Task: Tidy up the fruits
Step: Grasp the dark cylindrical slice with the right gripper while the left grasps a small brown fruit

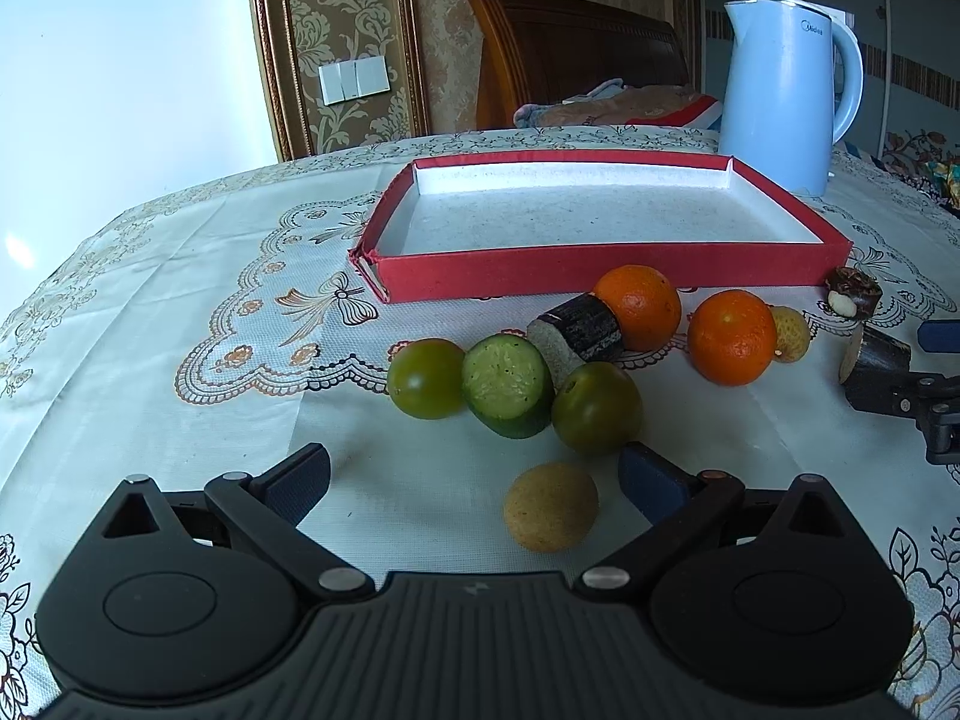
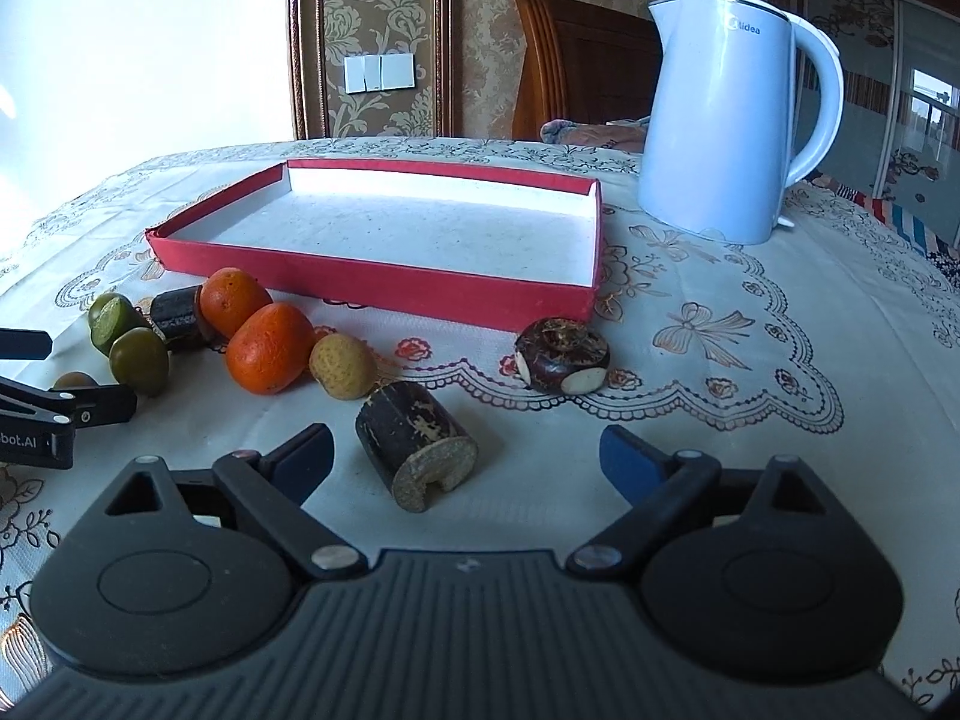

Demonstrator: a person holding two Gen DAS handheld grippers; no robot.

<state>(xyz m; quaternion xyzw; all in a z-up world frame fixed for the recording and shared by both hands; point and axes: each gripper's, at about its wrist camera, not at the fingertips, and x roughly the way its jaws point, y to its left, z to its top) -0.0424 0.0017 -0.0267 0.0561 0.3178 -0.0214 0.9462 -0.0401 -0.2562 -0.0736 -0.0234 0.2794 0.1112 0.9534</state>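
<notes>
An empty red tray [image 1: 600,276] [image 2: 372,288] lies on the table. In front of it lie two oranges [image 1: 639,306] [image 1: 732,337], two green tomatoes [image 1: 426,378] [image 1: 596,408], a cut cucumber piece [image 1: 509,385], dark sugarcane pieces [image 1: 585,327] [image 2: 414,438], a water chestnut [image 2: 561,354] and pale round fruits [image 1: 551,505] [image 2: 342,365]. My left gripper [image 1: 474,480] is open, with the pale fruit between its fingers. My right gripper [image 2: 468,459] is open around the near sugarcane piece.
A light blue kettle [image 1: 786,90] [image 2: 726,120] stands at the back right behind the tray. A patterned tablecloth [image 1: 180,300] covers the table. A wooden headboard and bedding are beyond the far edge.
</notes>
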